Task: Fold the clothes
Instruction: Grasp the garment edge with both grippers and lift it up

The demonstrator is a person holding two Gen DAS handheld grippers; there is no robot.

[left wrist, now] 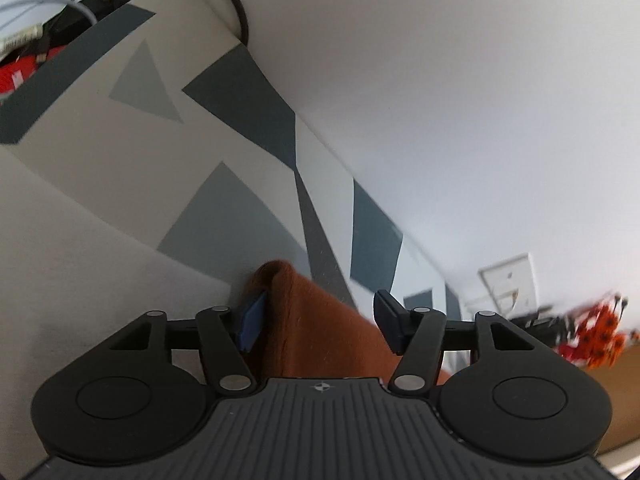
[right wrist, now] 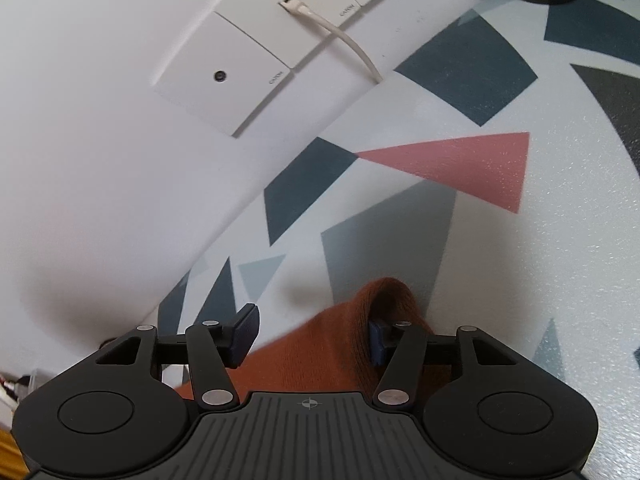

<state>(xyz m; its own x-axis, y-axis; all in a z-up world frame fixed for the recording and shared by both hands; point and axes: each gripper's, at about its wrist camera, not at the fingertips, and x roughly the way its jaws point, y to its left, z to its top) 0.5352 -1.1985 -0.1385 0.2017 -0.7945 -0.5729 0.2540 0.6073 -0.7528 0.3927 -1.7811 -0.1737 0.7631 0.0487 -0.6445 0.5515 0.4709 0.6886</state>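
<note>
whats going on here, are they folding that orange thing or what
A person is working a rust-orange garment with handheld tongs, one in each hand, over a surface with a geometric pattern beside a white wall. In each wrist view the cloth bunches up between the fingers, lying against one blue pad while the other pad stands clear. So the left tongs and right tongs are both open, not pinching. How far the fold has got cannot be told.

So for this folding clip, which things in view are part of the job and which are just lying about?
Part of the job:
- rust-orange garment
- left gripper
- right gripper
- patterned mat under it

Lying about:
- wall plates
- white cable
- black cable
- orange clutter
</note>
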